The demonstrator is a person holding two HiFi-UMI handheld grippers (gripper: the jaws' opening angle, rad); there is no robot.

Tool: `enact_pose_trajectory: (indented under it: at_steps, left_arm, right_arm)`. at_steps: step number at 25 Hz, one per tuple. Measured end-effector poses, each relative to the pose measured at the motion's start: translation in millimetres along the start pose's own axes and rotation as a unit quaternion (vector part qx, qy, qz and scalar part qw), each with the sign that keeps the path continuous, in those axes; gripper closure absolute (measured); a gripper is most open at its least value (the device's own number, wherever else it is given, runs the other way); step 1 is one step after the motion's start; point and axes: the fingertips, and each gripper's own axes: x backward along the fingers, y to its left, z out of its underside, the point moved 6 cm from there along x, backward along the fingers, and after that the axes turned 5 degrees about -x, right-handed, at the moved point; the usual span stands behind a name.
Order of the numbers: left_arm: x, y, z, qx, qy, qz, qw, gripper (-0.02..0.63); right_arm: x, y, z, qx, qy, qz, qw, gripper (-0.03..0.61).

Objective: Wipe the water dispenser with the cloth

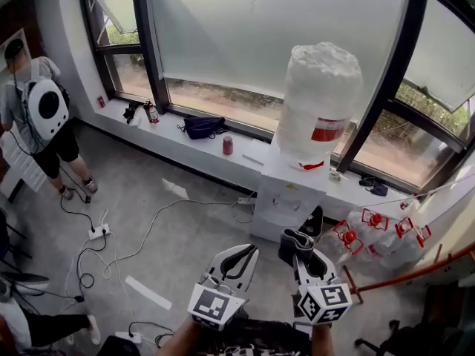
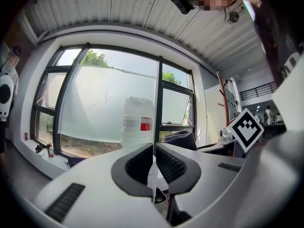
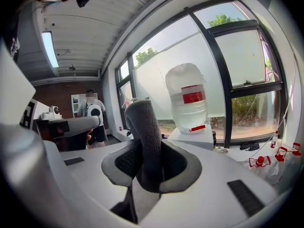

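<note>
We pinch the cloth [image 3: 145,132] upright in our right gripper [image 3: 151,165], ready to press on the water dispenser [image 1: 288,196] well ahead, while our left gripper [image 2: 154,163], equally short of the dispenser, has its jaws closed together on nothing.

We stand in a bare, office-like workroom. Tall dark-framed windows [image 1: 260,35] run above a long sill [image 1: 163,133]. White cables [image 1: 159,212] and a power strip [image 1: 98,233] trail over the grey floor [image 1: 185,254]. A water dispenser [image 1: 288,199] stands beside spare water bottles [image 1: 375,236].
</note>
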Motion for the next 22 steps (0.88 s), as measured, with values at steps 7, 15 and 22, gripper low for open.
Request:
enact_pose_trajectory:
  at_steps: [7,15,22]
  left_arm:
    - [-29.2,33.4,12.6,0.019,0.008,0.015,0.9997,0.581]
    - [-75.9,48.8,10.5,0.007,0.015,0.002,0.9999,0.581]
    - [-118.1,70.0,7.8,0.003,-0.001,-0.033,0.9994,0.581]
  right_arm:
    - [-30.0,-17.0,4.7,-0.005,0.027,0.025,0.999,0.471]
    - [-82.1,-67.1,-16.1,0.013,0.036,0.021,0.999,0.471]
    - [-169.3,-103.7,-38.9,0.004,0.053,-0.018,0.998,0.471]
